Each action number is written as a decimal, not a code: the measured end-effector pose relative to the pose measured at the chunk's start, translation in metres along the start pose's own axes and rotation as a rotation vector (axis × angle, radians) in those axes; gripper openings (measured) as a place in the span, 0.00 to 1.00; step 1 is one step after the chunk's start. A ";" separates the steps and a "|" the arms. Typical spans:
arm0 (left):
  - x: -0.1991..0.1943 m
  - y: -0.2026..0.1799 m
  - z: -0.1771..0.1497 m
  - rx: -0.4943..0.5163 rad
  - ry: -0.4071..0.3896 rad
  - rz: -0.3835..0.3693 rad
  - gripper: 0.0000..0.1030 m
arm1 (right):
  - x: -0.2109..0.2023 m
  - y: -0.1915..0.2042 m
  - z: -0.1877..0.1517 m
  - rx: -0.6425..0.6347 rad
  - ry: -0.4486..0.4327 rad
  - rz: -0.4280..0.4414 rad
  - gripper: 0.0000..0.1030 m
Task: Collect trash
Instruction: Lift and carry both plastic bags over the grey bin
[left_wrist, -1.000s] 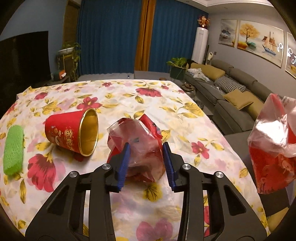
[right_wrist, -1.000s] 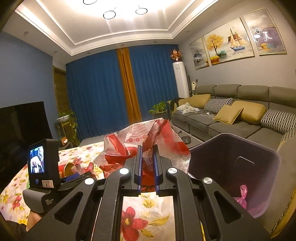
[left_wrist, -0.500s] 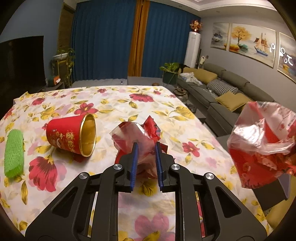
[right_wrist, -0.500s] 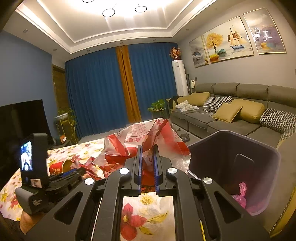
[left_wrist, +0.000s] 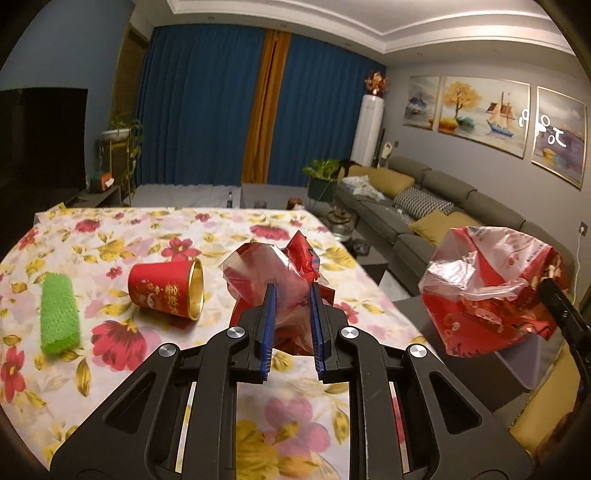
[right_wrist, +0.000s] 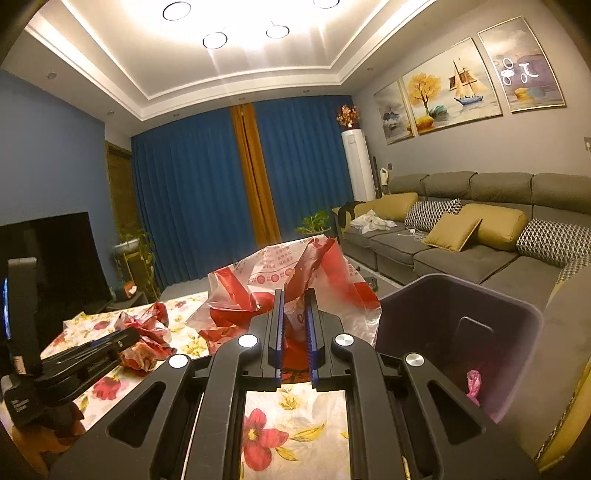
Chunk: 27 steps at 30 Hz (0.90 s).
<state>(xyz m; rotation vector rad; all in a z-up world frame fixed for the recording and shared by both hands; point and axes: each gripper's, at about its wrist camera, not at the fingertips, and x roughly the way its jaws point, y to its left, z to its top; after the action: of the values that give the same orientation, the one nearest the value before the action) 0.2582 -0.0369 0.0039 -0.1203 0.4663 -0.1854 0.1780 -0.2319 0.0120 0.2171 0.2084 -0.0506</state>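
Pinching a crumpled red-and-clear wrapper (left_wrist: 275, 273) between nearly closed pads, the left gripper (left_wrist: 290, 325) holds it above the floral tablecloth (left_wrist: 110, 236). The right gripper (right_wrist: 294, 332), narrowly closed, clamps a red-and-white plastic bag (right_wrist: 273, 280) beside the purple bin (right_wrist: 458, 317). A tipped red cup (left_wrist: 166, 291) and green sponge (left_wrist: 59, 314) lie left of the wrapper.

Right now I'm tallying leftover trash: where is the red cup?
In the left wrist view the red cup lies tipped on the flowered tablecloth, between the green sponge and the crumpled wrapper that the left gripper holds.
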 end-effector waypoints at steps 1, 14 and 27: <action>-0.005 -0.003 0.000 0.002 -0.007 -0.003 0.16 | -0.003 -0.002 0.001 0.002 -0.003 0.003 0.11; -0.055 -0.055 -0.003 0.068 -0.069 -0.074 0.16 | -0.047 -0.019 0.007 -0.026 -0.044 -0.007 0.11; -0.062 -0.113 -0.002 0.136 -0.088 -0.149 0.16 | -0.069 -0.043 0.014 -0.025 -0.083 -0.073 0.11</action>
<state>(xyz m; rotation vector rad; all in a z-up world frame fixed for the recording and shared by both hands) 0.1862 -0.1351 0.0473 -0.0294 0.3558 -0.3561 0.1109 -0.2748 0.0312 0.1820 0.1341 -0.1288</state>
